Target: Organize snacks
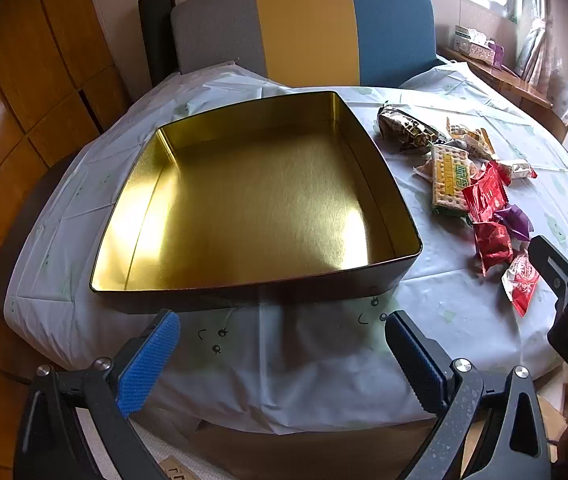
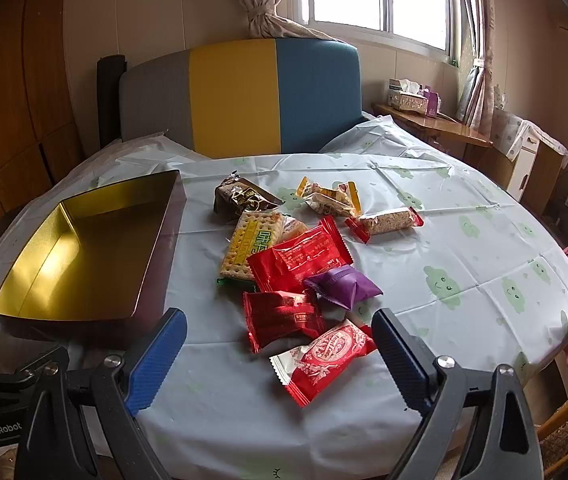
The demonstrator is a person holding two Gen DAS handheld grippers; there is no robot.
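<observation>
Nothing is packed yet: both the left gripper (image 1: 280, 360) and the right gripper (image 2: 280, 360) hover past the near edge of the surface (image 2: 464, 248), fingers wide and empty. Nearest the right one lies a red-and-white packet (image 2: 324, 360) (the likely first pick), with other snacks (image 2: 300, 258) behind it. The gold tin (image 1: 256, 200) sits empty toward the left edge, with open cloth all round.

Tin (image 1: 368, 184) on table (image 2: 464, 240), snacks (image 2: 300, 260) right
</observation>
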